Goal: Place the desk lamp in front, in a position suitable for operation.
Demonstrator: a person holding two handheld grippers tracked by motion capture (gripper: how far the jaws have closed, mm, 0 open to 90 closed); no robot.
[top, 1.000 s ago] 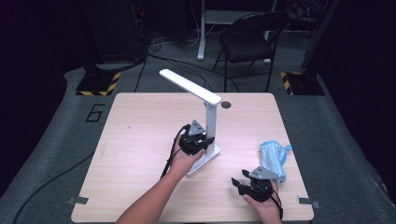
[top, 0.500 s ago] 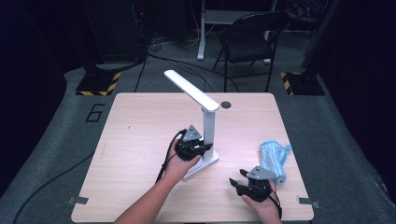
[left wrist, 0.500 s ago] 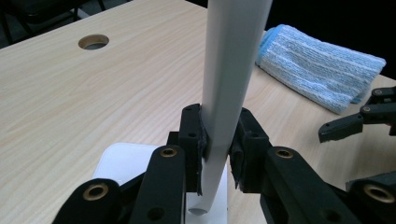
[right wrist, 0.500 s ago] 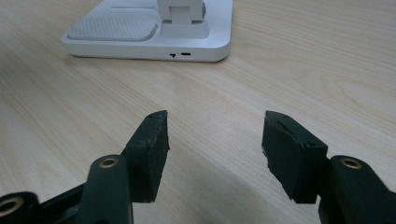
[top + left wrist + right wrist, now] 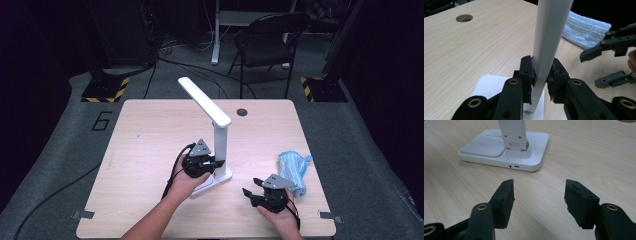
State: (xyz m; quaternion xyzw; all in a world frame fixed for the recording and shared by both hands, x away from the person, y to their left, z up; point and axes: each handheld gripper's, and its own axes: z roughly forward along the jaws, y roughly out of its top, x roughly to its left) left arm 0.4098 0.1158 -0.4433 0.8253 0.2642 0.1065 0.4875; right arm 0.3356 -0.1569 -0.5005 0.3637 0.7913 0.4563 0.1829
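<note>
A white desk lamp stands near the middle of the wooden table, its flat head slanting up to the far left. My left gripper is shut on the lamp's upright post, low down just above the base; both pads press its sides. My right gripper hovers open over the table's front right, nothing between its jaws. In the right gripper view the right gripper faces the lamp's base. The right gripper's jaws show at the right of the left gripper view, beyond the post.
A crumpled blue cloth lies on the table just beyond my right hand, also seen as the cloth behind the post. A round cable hole sits near the far edge. A dark chair stands past the table.
The lamp and my left gripper have slid a little toward the left and nearer the front edge. My right gripper has stayed put.
</note>
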